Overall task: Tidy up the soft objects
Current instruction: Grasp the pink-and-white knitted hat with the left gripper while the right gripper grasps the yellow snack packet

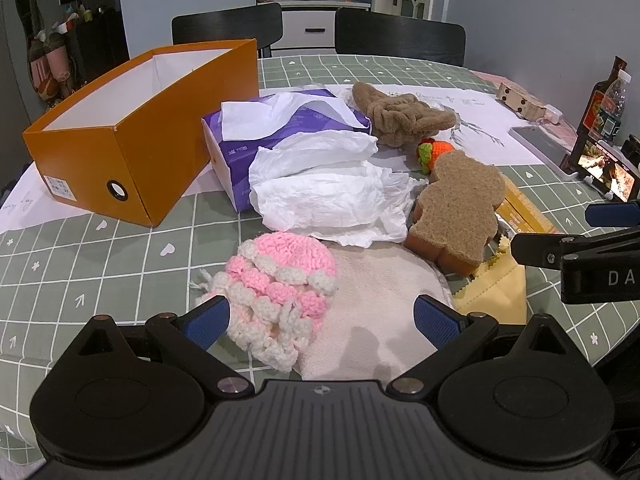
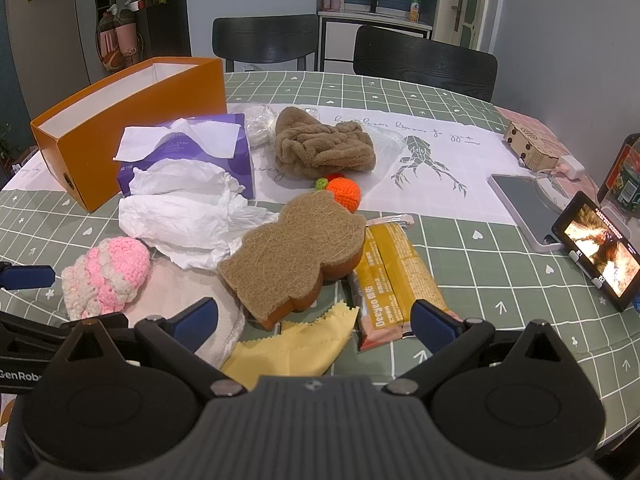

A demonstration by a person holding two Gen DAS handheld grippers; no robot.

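Left wrist view. The left tongs (image 1: 322,322) stand released, jaws wide apart, low over the tabletop (image 1: 100,264). Between the blue pads (image 1: 208,322) lie the near edge of a pink-and-white crochet piece (image 1: 280,280) and a pale cloth (image 1: 384,304); the left pad sits just beside the crochet, contact not determinable. Crumpled tissues (image 1: 328,196) lie beyond, against a purple tissue pack (image 1: 256,136). An orange box (image 1: 132,132), open-topped, stands at left; nothing shows inside it. A bear-shaped sponge (image 1: 460,204) lies right of the tissues, partly on a yellow cloth (image 1: 496,292). A brown towel (image 1: 400,116) and an orange crochet fruit (image 1: 436,150) sit farther back. The right tongs (image 1: 584,236) enter from the right edge; only part shows there.

Right wrist view. The right tongs (image 2: 314,322) are likewise released, jaws spread, grasping nothing. Between the pads (image 2: 434,324) lie the yellow cloth (image 2: 292,350) and the near end of two snack packets (image 2: 388,276). The sponge (image 2: 296,256) lies just ahead, overlapping the cloth. The crochet piece (image 2: 108,276) rests on the pale cloth (image 2: 192,300) at left. Tissues (image 2: 180,208), pack (image 2: 236,152), box (image 2: 132,120), towel (image 2: 324,146) and fruit (image 2: 344,192) stand behind. A phone (image 2: 596,252) is propped at right on the tabletop (image 2: 480,264).
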